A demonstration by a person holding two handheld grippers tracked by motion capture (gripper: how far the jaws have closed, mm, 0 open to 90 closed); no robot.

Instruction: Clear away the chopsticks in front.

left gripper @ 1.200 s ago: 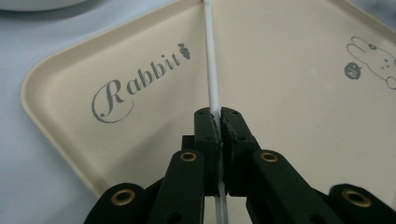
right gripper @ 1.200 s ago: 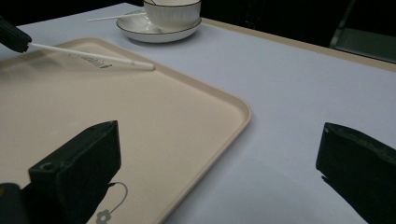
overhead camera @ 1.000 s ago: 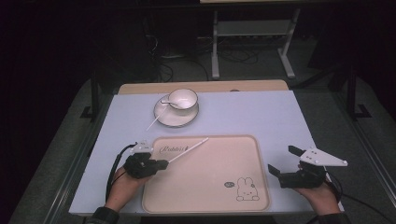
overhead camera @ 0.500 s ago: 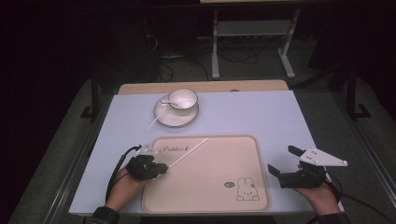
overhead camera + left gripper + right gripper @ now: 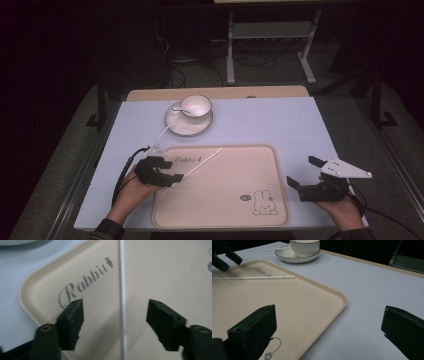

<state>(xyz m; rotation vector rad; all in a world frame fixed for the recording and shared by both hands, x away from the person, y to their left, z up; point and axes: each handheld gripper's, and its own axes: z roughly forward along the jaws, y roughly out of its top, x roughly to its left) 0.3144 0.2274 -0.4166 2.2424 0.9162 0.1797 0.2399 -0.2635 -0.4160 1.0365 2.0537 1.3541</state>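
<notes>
Two tools sit low over the worktop (image 5: 300,125) in the high view: my left tool (image 5: 167,172) at the tray's (image 5: 225,215) near-left corner, my right tool (image 5: 302,172) off its right edge, well apart. A thin white stick (image 5: 200,164) lies slantwise on the tray, its near end between the left jaws. Beyond the tray stands a cup (image 5: 195,105) on a saucer (image 5: 189,125).

From the left gripper view, the jaws have just been opening; they stand wide on either side of the stick (image 5: 123,302), clear of it, and the stick rests flat on the tray (image 5: 162,270).

From the right gripper view, my jaws gape wide with nothing between them, above the tray's edge (image 5: 342,302) and bare worktop (image 5: 367,290).
</notes>
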